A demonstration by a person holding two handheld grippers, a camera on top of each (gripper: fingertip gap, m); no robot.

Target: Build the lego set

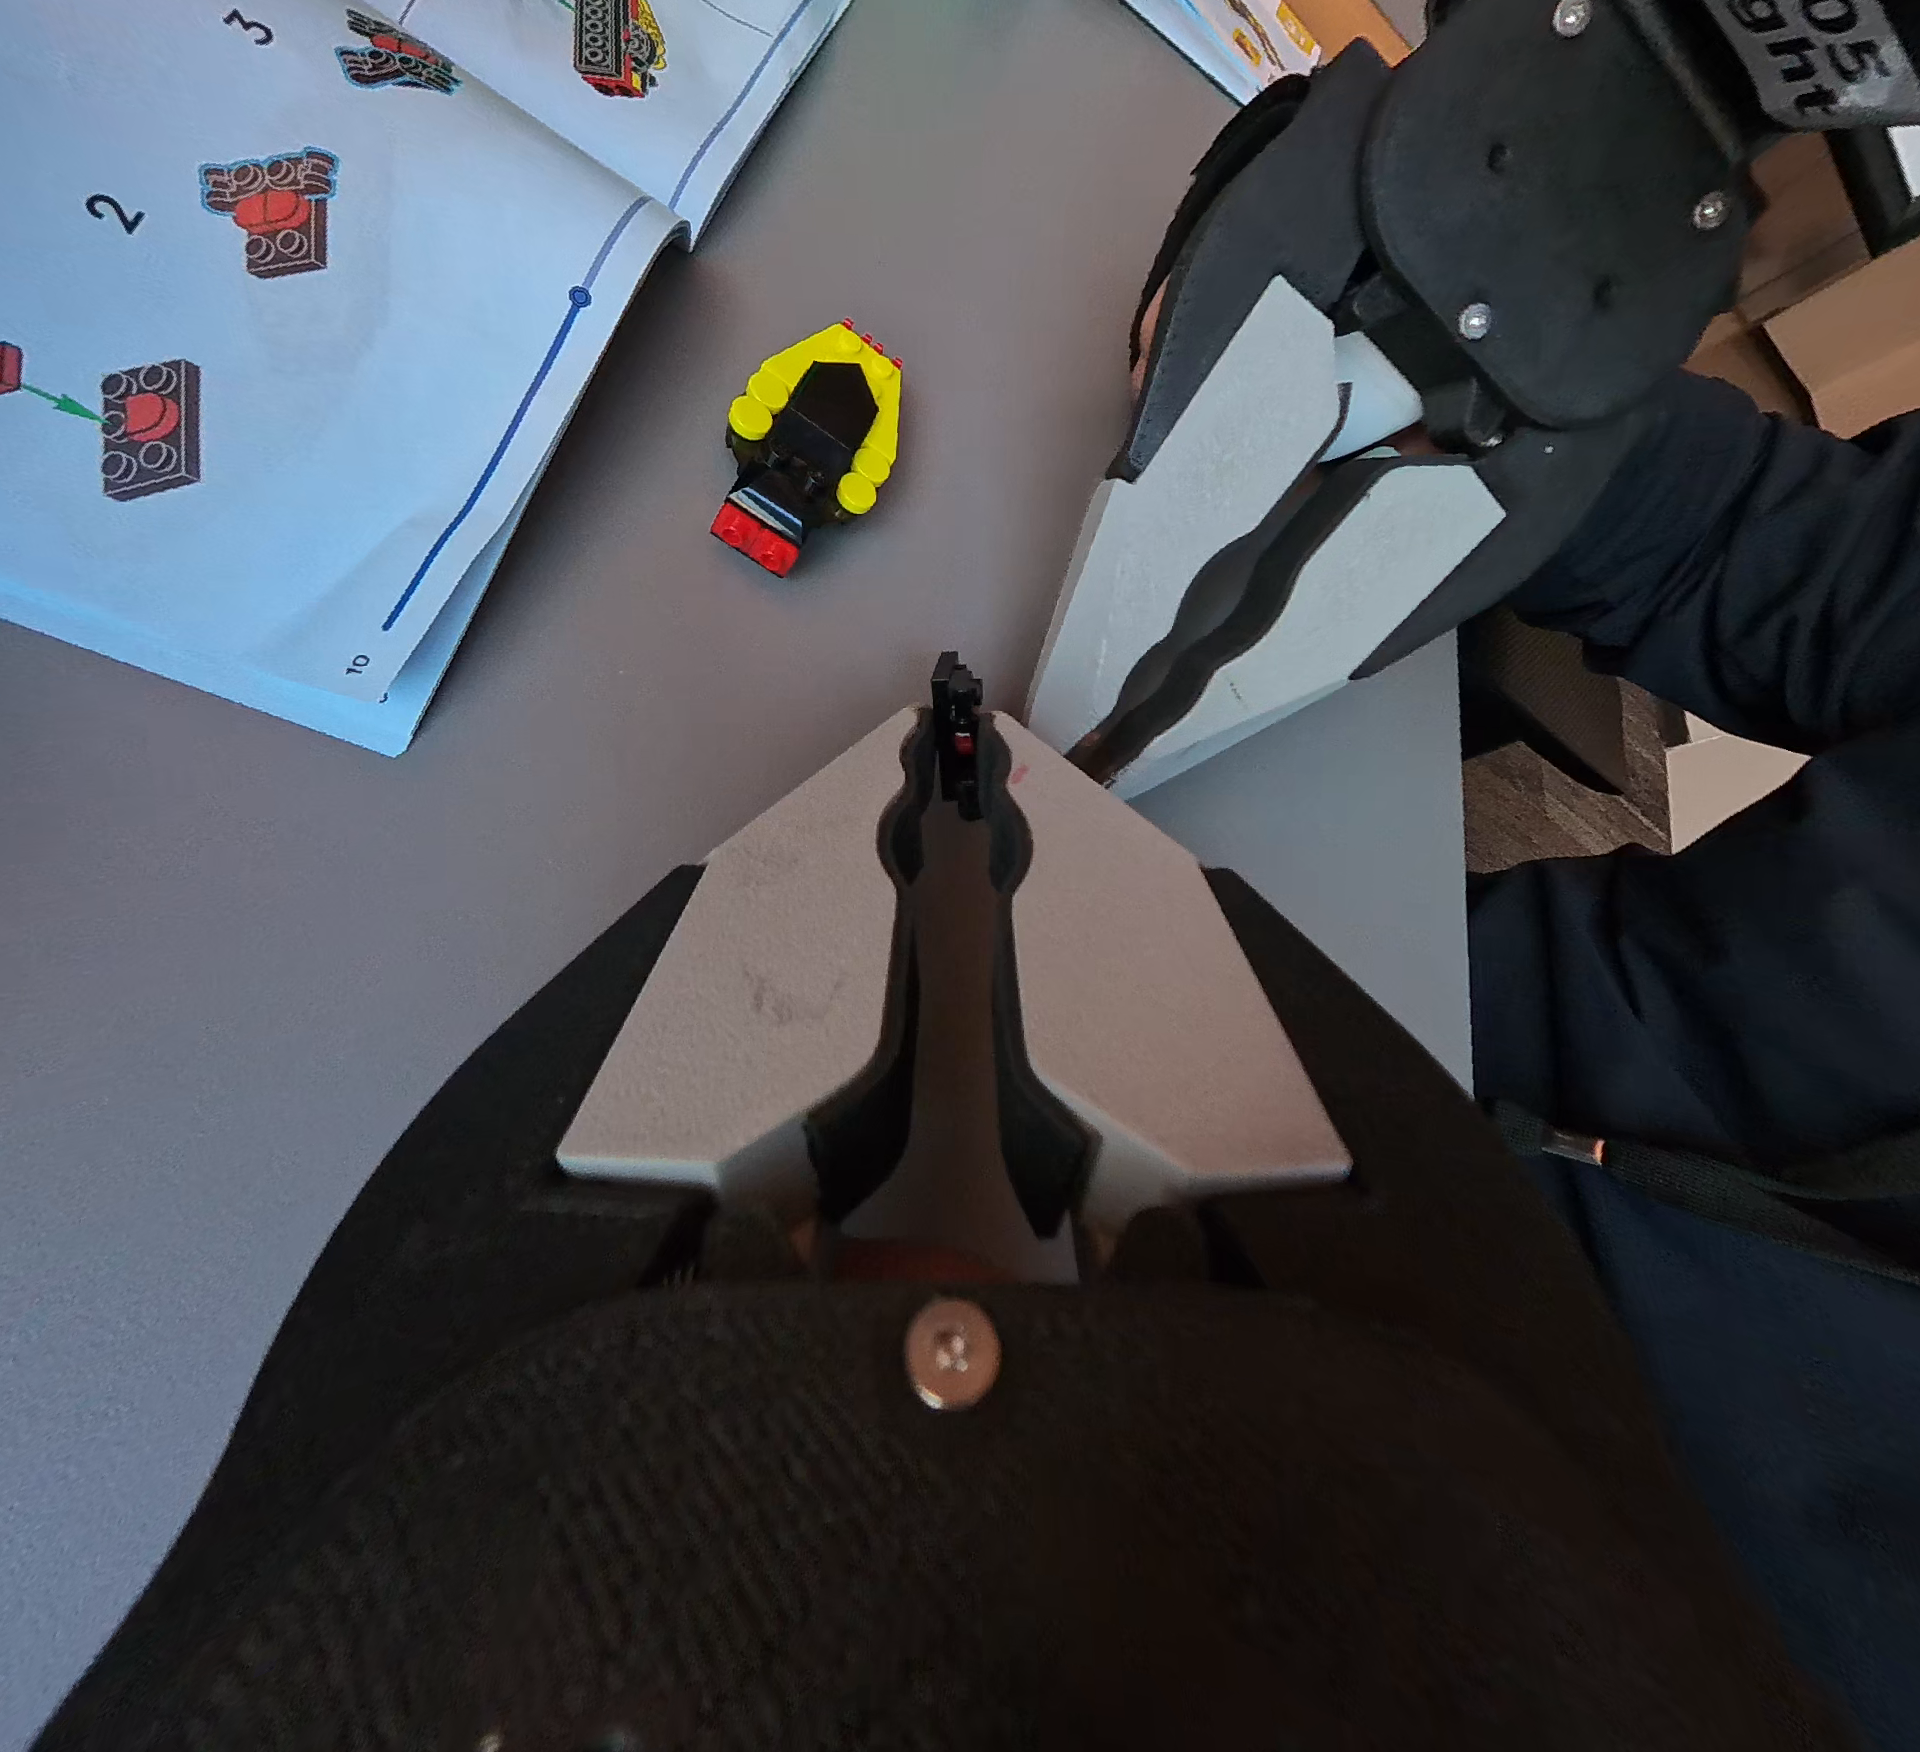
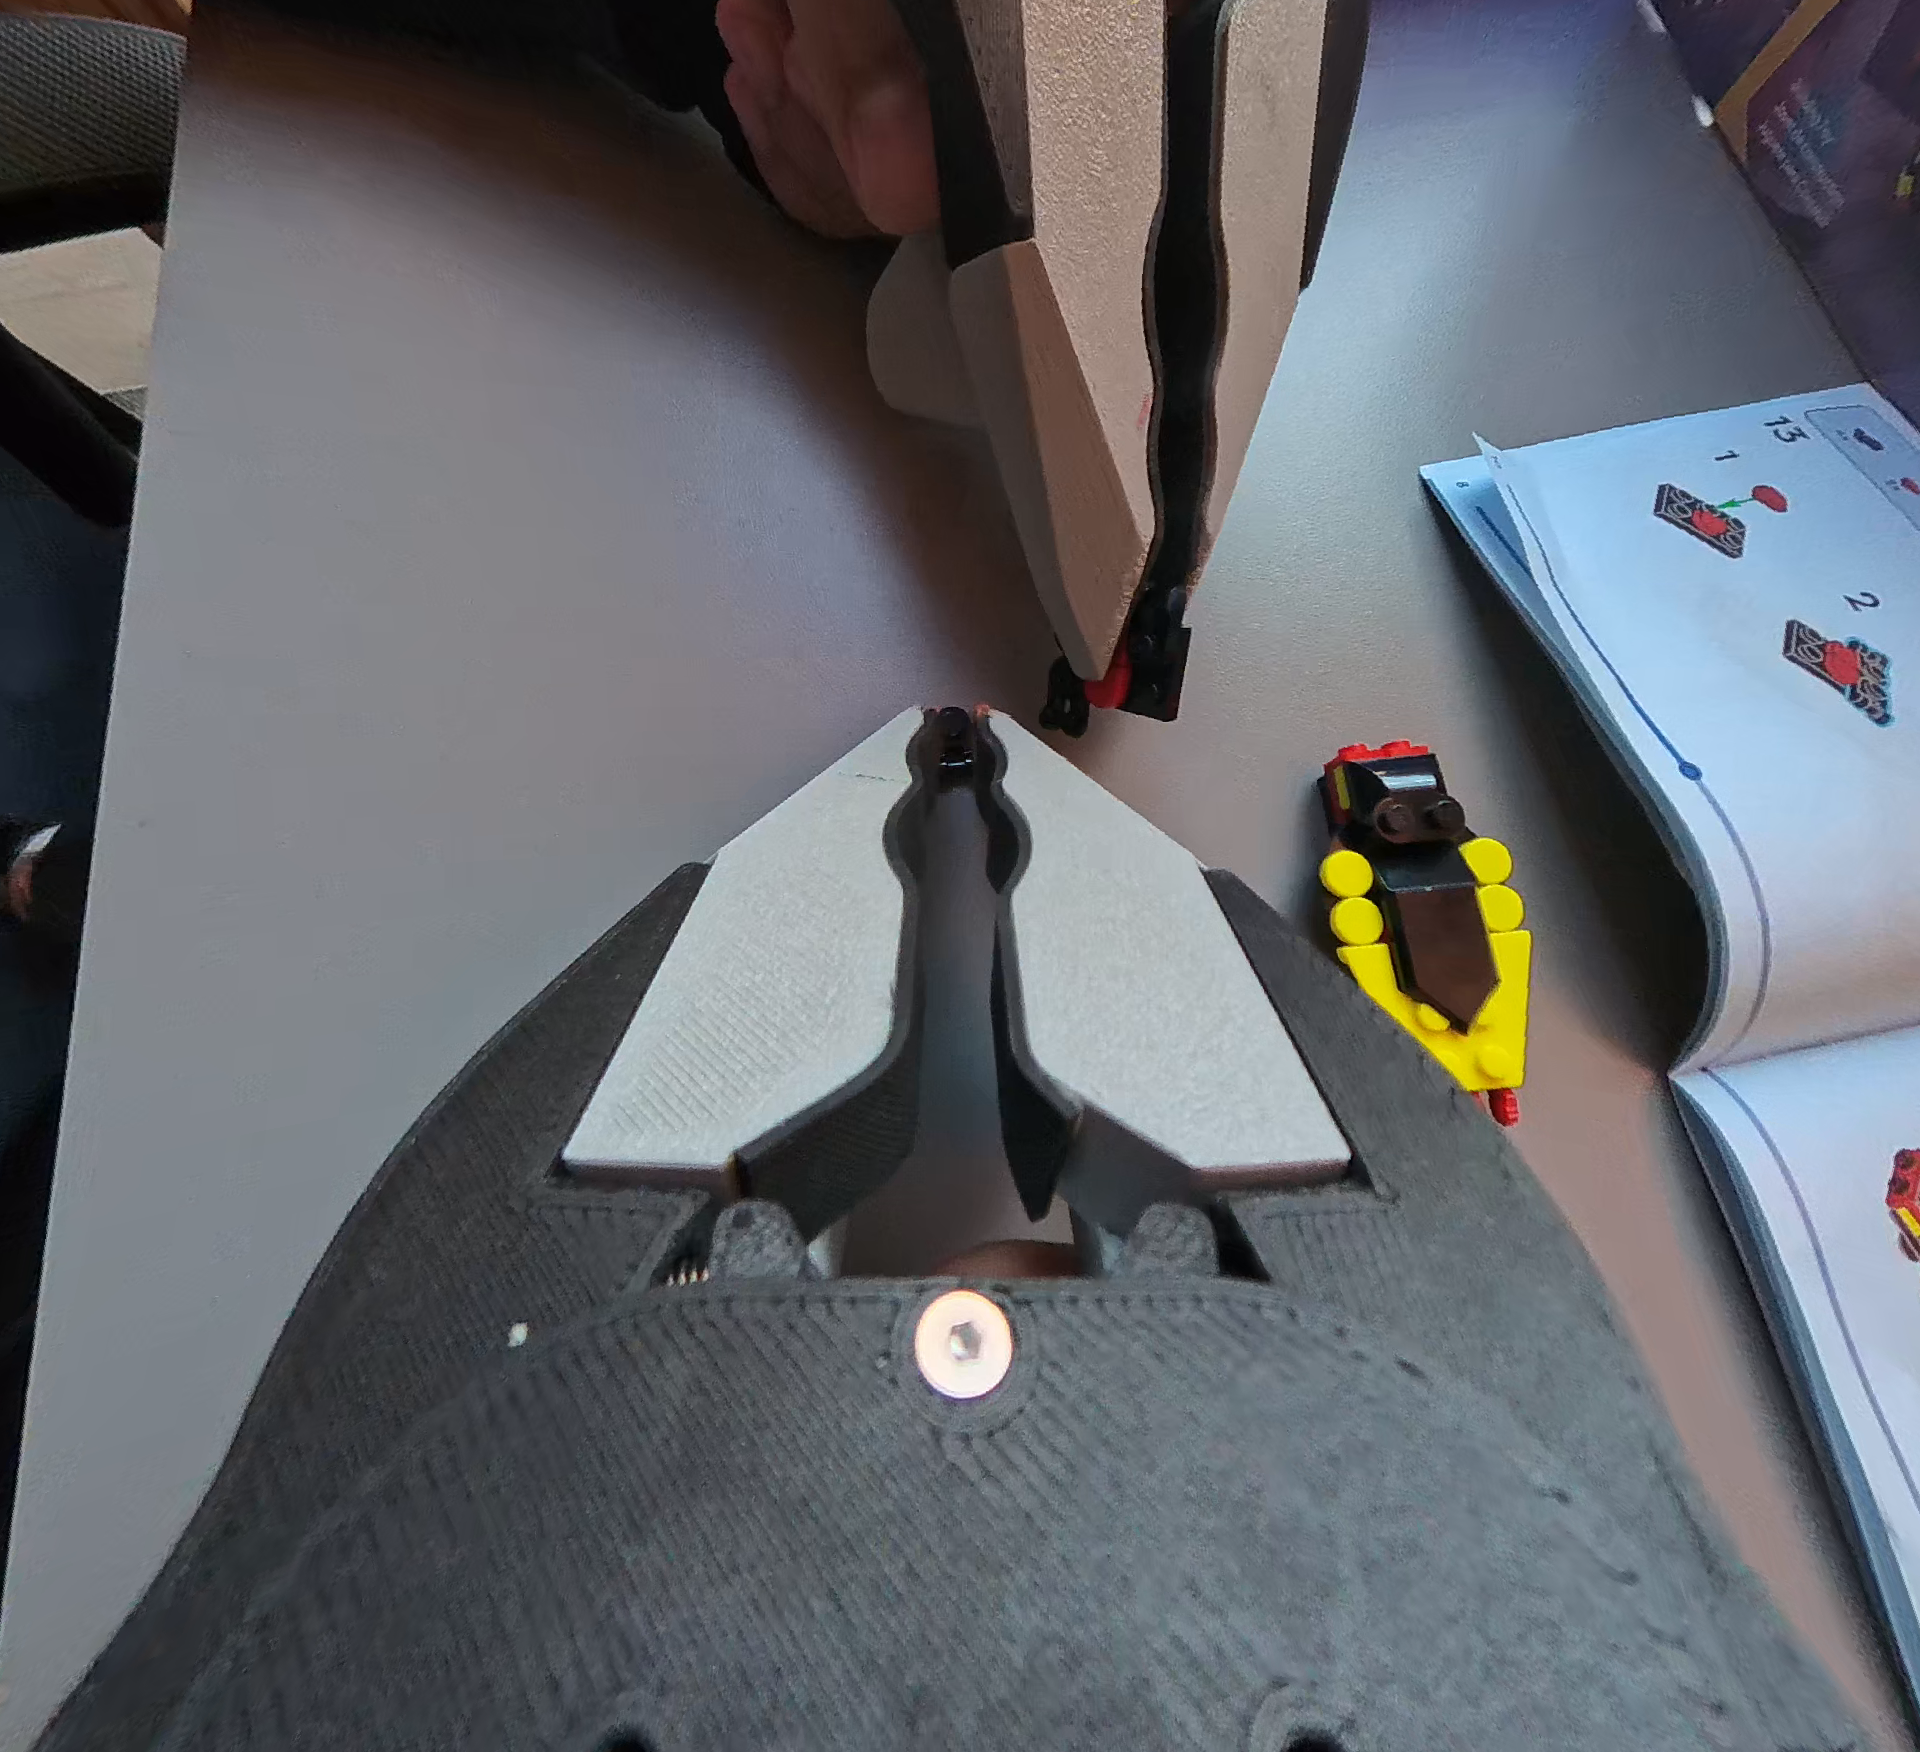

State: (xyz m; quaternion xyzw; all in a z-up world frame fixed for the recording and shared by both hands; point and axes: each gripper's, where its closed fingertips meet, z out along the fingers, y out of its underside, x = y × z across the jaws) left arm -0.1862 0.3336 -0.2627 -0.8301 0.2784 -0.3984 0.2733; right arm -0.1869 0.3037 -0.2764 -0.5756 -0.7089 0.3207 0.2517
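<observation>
Your left gripper point(image 1: 954, 726) pinches a small black-and-red assembly point(image 2: 1127, 674) at its tips; your right gripper point(image 2: 951, 720) clamps a tiny black piece point(image 2: 949, 738). The yellow boat point(image 1: 816, 440) lies just beyond both jaws, beside the open instruction booklet point(image 1: 312, 331) showing numbered steps.

Printed step numbers mark the open instruction booklet point(image 1: 312, 300); a lettered tag point(image 1: 1797, 19) sits on the right gripper point(image 1: 1101, 757).

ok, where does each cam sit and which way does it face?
Left wrist view: on the left claw, facing down at the table; own fingers pinch a small black sub-build.
Right wrist view: on the right claw, facing down; own fingers pinch a black piece.
Shared: yellow model, booklet, each other's claw.
</observation>
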